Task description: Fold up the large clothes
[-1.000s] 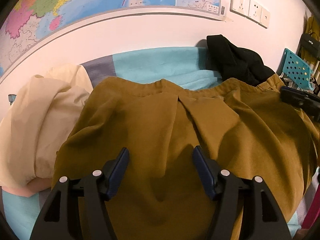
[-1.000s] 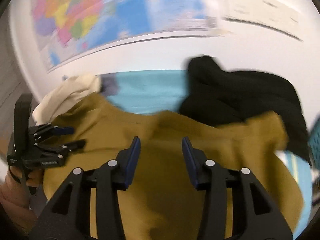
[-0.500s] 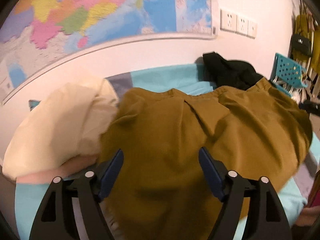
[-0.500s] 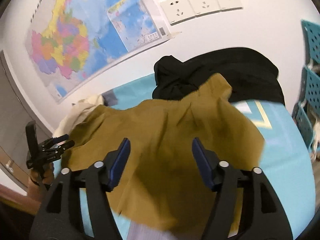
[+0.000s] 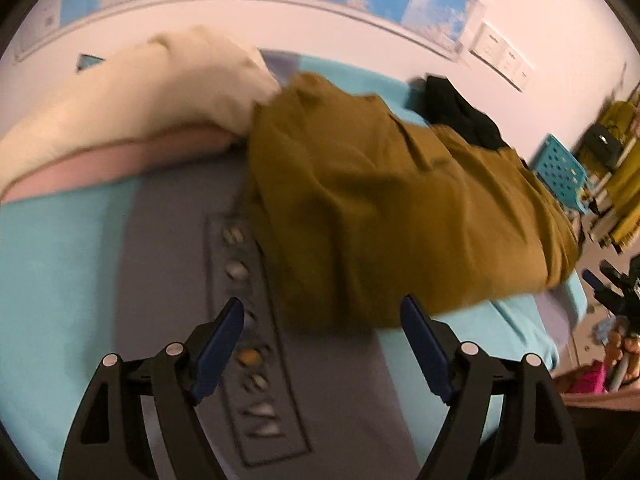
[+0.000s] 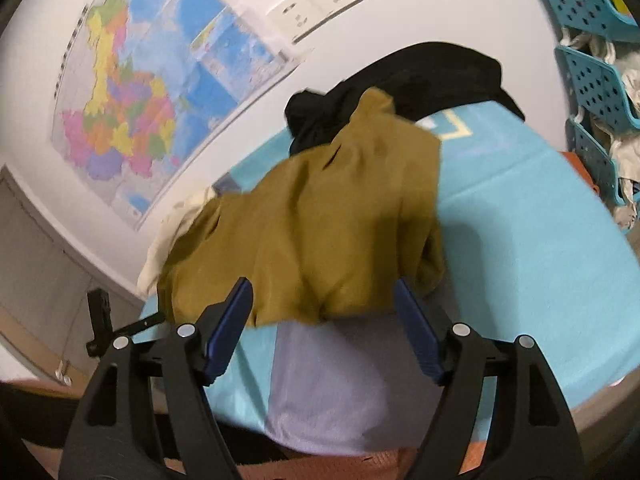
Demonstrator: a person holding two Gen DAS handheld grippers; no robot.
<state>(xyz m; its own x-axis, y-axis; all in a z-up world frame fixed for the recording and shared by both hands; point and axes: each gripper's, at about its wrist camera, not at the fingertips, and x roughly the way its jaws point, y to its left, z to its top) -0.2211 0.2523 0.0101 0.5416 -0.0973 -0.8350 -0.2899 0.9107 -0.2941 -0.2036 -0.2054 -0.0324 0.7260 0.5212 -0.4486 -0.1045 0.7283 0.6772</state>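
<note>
Now both grippers have let go. The left gripper (image 5: 322, 330) has pulled back with its jaws wide and nothing in them. The right gripper (image 6: 322, 312) has just been opening its jaws, and nothing sits between them either. The brown garment (image 5: 392, 216) lies in a folded heap on the blue bed cover (image 5: 60, 264), just ahead of both grippers. This fold looks done.

Printed panel on the grey bed cover (image 5: 256, 344) blurred and unreadable, black garment (image 6: 400, 80) partly hidden behind the mustard garment (image 6: 320, 232)
</note>
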